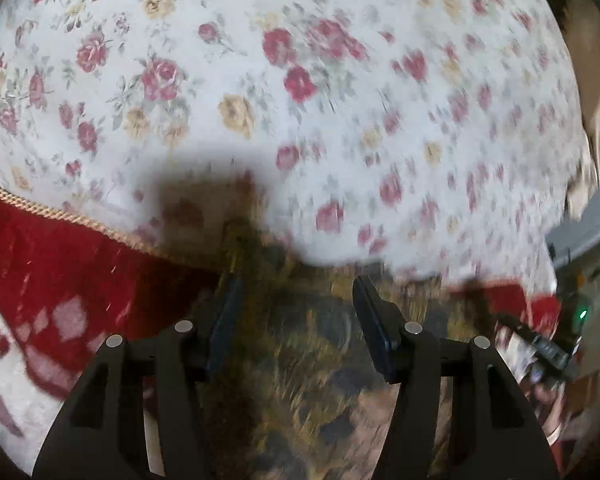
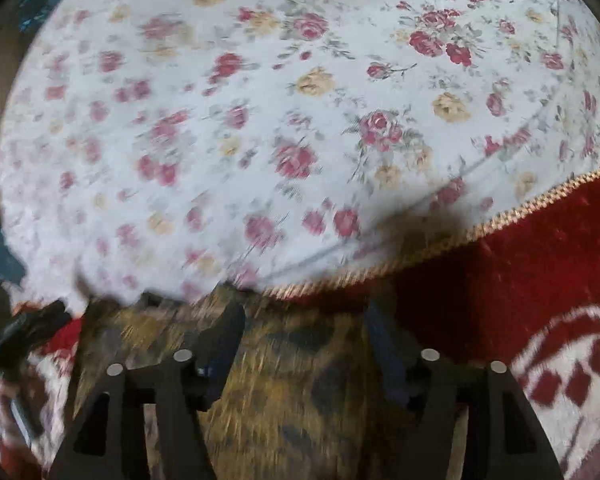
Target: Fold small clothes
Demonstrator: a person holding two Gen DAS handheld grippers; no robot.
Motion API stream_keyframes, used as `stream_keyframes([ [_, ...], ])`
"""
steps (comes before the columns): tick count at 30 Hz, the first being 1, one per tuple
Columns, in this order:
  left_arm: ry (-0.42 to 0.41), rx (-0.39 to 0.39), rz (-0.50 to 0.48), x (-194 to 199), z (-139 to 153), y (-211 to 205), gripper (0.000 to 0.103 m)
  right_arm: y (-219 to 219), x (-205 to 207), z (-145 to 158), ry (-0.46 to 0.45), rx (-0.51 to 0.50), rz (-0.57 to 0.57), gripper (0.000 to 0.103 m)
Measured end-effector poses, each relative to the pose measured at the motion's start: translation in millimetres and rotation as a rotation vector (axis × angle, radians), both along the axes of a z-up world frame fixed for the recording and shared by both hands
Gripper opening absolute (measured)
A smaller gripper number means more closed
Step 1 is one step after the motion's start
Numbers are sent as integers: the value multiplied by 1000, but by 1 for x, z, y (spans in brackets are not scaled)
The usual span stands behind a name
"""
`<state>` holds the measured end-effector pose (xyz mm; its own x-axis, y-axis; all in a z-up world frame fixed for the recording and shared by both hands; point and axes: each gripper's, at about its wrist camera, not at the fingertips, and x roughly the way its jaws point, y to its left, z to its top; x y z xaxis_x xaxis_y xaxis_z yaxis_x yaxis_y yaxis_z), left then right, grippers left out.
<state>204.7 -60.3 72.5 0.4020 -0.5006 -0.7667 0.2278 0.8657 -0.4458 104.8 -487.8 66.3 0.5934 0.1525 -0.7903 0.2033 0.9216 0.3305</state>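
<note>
A brown and olive camouflage-patterned garment [image 1: 300,360] lies under my left gripper [image 1: 296,288], whose jaws stand wide apart over it, holding nothing. The same garment [image 2: 292,380] fills the space under my right gripper [image 2: 304,312], also open with nothing between its fingers. The garment rests partly on a red and white blanket [image 1: 60,292] with a gold braided edge, which also shows in the right wrist view [image 2: 520,288]. Both views are motion-blurred. The other gripper shows at the right edge of the left view [image 1: 544,344] and the left edge of the right view [image 2: 24,328].
A white bedsheet with red and yellow roses [image 1: 300,80] covers the surface beyond the blanket, and it also shows in the right wrist view [image 2: 260,100]. A person's arm and beige clothing [image 1: 596,80] are at the far right. Something blue [image 2: 0,256] lies at the left edge.
</note>
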Motion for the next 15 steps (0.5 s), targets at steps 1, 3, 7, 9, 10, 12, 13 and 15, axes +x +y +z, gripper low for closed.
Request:
stream_keyframes([
  [1,10,17,-27,-11,-3,1,57,3,-13,2,5,-3,54,63],
  [3,31,41,-78,-30,-10,-1,57,12,-23,-3,20,-34,121,63],
  [7,53,67,-122,-69,-18,9,57,4,-21,-32,138,-224,70,62],
  [9,56,53,-118,-90,-18,22,57,-17,-28,-35,161,-237,-39,62],
  [10,57,51,-116,-96,-17,27,57,-25,-36,-30,140,-227,-83,62],
  [12,64,45,-114,-113,-17,40,57,-28,-55,-17,108,-239,-109,62],
  [13,65,38,-112,-119,-17,46,57,-25,-65,-10,94,-237,-102,62],
  [15,70,30,-104,-129,-20,54,57,-17,-86,0,77,-197,-74,62],
])
